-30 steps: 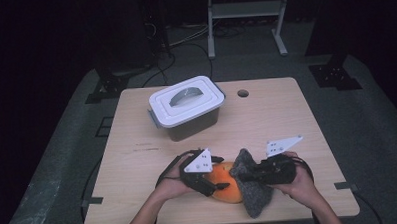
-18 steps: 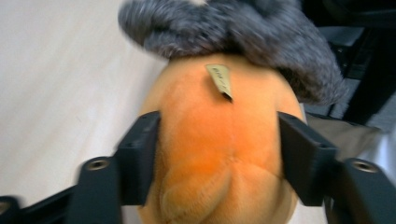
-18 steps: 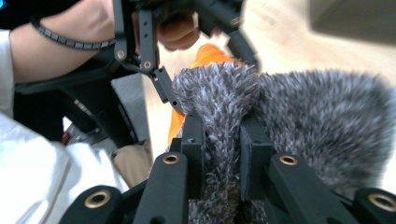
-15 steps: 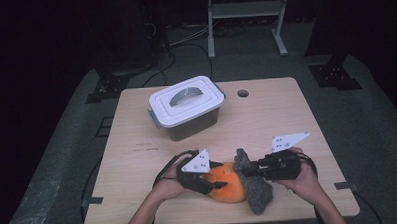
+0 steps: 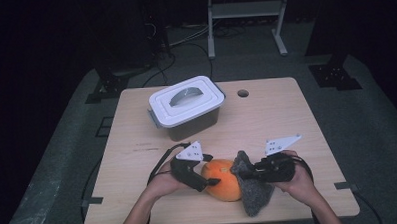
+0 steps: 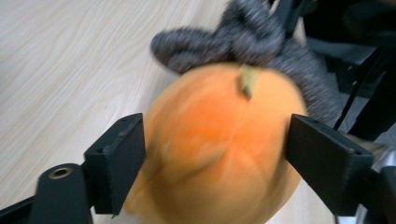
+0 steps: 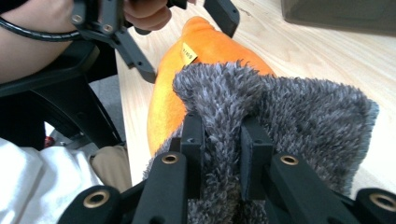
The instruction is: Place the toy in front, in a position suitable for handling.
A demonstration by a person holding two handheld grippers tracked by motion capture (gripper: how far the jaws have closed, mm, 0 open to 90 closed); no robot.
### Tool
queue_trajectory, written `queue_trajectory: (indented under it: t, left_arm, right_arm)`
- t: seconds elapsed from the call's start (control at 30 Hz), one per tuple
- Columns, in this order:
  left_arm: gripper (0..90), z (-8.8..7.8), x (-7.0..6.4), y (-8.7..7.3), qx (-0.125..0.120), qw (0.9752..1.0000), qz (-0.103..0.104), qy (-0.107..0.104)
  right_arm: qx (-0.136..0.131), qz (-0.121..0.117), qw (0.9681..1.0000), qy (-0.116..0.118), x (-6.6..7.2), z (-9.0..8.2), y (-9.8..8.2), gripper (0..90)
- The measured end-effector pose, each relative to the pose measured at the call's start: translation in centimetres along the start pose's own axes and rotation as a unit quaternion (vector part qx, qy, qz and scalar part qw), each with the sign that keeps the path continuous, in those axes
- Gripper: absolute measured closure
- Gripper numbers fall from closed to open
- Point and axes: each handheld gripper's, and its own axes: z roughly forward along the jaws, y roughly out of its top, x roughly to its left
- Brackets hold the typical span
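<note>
High view: near the worktop's front edge, about midway along it, an orange plush pumpkin lies touching a grey fuzzy cloth, with a lidded white bin well apart toward the back edge. The work looks like wrapping or rubbing the pumpkin with the cloth. The right gripper has its jaws pinching a bunched fold of the cloth, as the right gripper view shows. The left gripper has its jaws spread on either side of the pumpkin; they have just been opening, the pumpkin between them and the pads seemingly just off its flanks. To do this well, I judge, the left should close gently on the soft body to steady it, while the right keeps its hold on the fold and draws the cloth over the top.
</note>
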Motion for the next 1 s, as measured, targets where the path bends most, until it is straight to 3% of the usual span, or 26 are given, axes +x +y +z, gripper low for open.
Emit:
queue_trajectory:
  t: [0.07,0.17,0.37,0.5,0.6,0.73,0.83,0.9,1.0]
  left_arm:
    - [29.2,0.2,-0.2,-0.1,0.004,0.9999,0.015,0.005]
    - [33.3,0.1,0.1,-0.7,0.004,0.9999,0.012,0.0]
    - [36.5,-0.2,0.4,-1.6,0.0,0.9998,0.017,-0.012]
    - [35.9,-0.6,0.8,-2.2,-0.002,0.9999,0.007,-0.014]
    - [35.1,-0.7,1.0,-2.5,-0.001,0.9999,-0.002,-0.015]
    - [36.1,-0.8,1.3,-2.8,-0.006,0.9999,-0.008,-0.009]
    - [36.4,-0.9,1.6,-3.1,-0.008,0.9998,-0.013,-0.015]
    - [36.3,-0.9,1.6,-3.2,-0.011,0.9997,-0.012,-0.017]
    - [36.0,-1.0,1.8,-3.4,-0.013,0.9995,-0.02,-0.019]
  right_arm:
    - [-0.004,-0.006,0.9999,-0.007,0.4,-0.1,0.4,74.2]
    - [-0.005,-0.014,0.9998,-0.01,0.8,0.0,0.6,74.1]
    - [0.007,0.003,0.9999,0.007,0.0,0.0,-0.4,73.3]
    - [0.018,0.019,0.9996,-0.005,-0.8,-0.7,-1.3,73.3]
    - [0.005,0.021,0.9996,-0.018,-0.8,-1.1,-1.1,73.3]
    - [-0.013,0.001,0.9998,-0.018,0.2,-1.0,-0.2,73.1]
    - [0.004,-0.001,0.9999,-0.014,0.1,-0.3,-0.5,72.8]
    - [0.006,0.01,0.9999,-0.005,-0.4,-0.1,-1.1,72.5]
    - [0.016,0.021,0.9995,-0.015,-1.2,-0.4,-1.7,72.5]
